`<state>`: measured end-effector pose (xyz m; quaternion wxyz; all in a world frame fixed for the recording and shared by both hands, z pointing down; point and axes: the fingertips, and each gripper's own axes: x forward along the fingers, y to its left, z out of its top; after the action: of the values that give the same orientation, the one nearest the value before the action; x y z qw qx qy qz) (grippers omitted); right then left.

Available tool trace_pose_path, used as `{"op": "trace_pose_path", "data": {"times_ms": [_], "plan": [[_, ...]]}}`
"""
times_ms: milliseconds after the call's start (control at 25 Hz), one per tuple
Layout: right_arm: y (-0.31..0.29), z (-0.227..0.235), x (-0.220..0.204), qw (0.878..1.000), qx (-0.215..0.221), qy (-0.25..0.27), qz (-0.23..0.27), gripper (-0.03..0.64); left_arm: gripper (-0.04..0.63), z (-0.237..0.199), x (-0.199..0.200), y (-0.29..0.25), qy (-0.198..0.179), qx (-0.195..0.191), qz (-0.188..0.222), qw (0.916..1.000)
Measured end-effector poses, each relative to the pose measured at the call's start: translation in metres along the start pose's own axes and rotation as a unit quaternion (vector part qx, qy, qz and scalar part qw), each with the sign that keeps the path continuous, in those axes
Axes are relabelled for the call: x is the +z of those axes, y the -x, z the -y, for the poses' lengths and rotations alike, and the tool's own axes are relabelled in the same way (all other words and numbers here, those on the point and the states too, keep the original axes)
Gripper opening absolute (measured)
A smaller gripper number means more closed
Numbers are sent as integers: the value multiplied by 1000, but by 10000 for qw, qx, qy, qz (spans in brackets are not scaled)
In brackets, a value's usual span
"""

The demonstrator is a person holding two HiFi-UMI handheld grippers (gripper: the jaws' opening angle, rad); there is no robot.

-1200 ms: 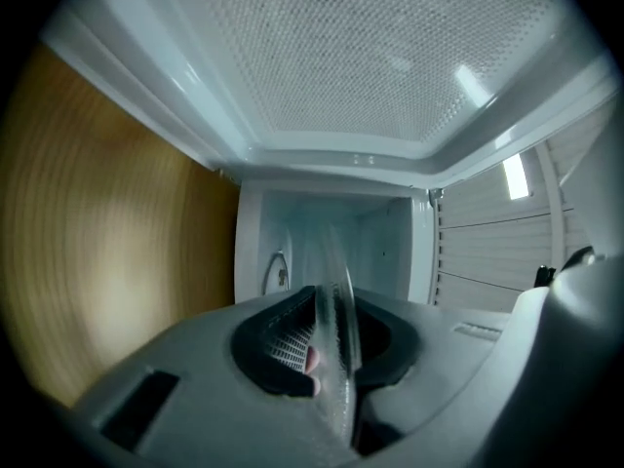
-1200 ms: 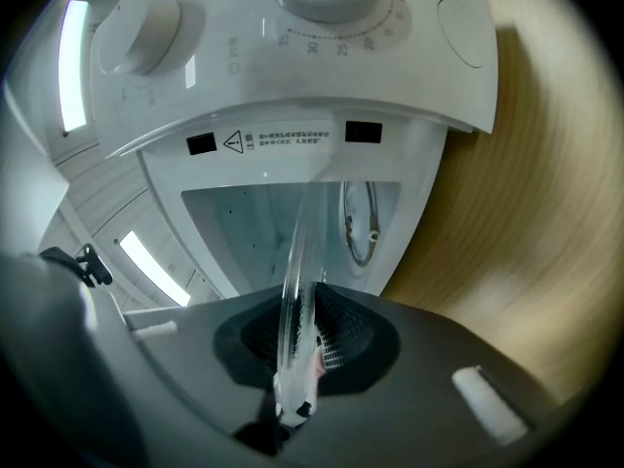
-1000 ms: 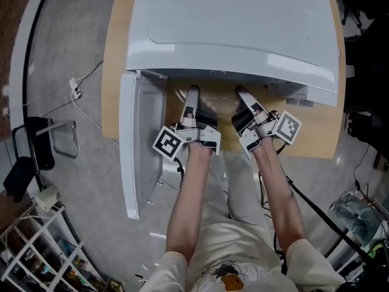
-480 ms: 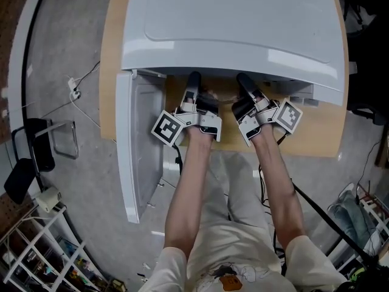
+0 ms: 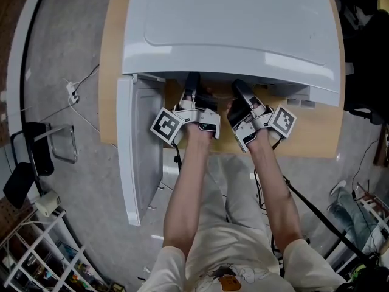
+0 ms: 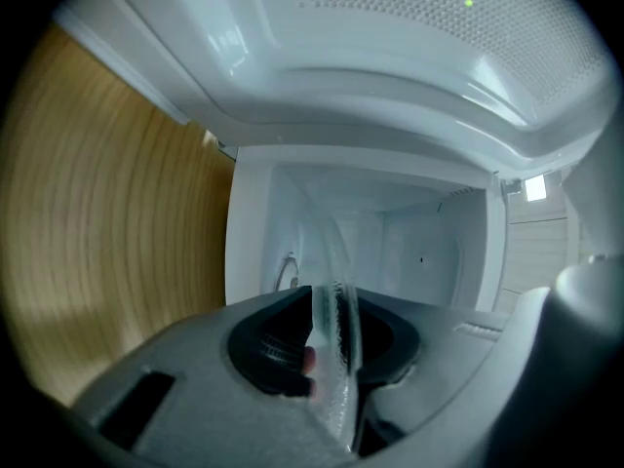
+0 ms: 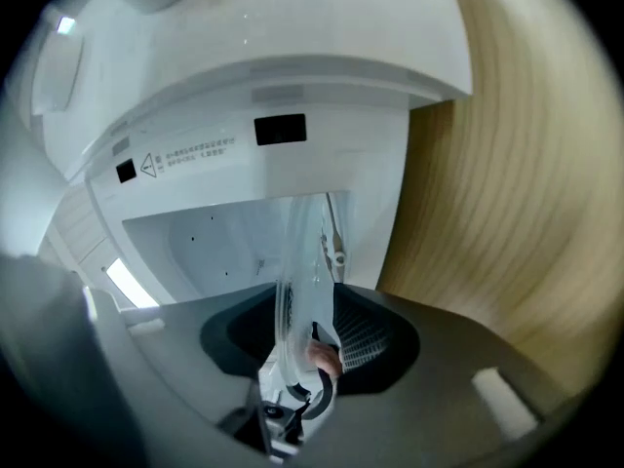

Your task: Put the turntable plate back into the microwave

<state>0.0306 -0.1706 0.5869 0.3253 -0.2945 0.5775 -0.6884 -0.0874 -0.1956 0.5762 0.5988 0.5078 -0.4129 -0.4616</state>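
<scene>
The turntable plate (image 6: 331, 354) sits at the mouth of the microwave (image 5: 231, 29), one side of its rim in each tool. In the head view it reaches up-frame from them into the cavity, hidden under the oven's top. The left tool (image 5: 192, 85) is clenched on the rim. The right tool (image 5: 238, 90) has just been opening its jaws, so the glass stands between them, off the pads. The left side probably carries the plate now.

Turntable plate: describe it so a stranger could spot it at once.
Start at the white microwave on the wooden table, its door swung open. At its cavity mouth, the left gripper holds the turntable plate by its rim. It is the only clear glass among white walls.
</scene>
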Motion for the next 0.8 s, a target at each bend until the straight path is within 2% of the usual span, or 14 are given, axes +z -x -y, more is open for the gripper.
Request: {"op": "trace_pose_path", "data": {"times_ms": [120,320,360,400,440,640,800], "plan": [[6,1,-11,9999,39,-109,-16,155,52,1,1,-1,-16,0,-13,10000],[-5,0,-33,9992,91,-76,-372,159,49,-2,0,0,-2,27,-24,10000],[-7,-1,-34,9991,81,-57,-418,138,49,-3,0,-1,3,33,-31,10000],[-8,-2,-35,9990,48,-15,-452,75,49,-3,0,-1,13,31,-40,10000],[-9,-2,-35,9989,-4,22,-473,52,49,-4,-1,-2,22,22,-52,10000],[-8,1,-32,9990,-223,60,-384,38,39,-8,-2,0,-2,34,-109,9999],[-9,-6,-31,9987,-191,209,-413,49,34,-7,-4,5,-45,73,-220,9997]]}}
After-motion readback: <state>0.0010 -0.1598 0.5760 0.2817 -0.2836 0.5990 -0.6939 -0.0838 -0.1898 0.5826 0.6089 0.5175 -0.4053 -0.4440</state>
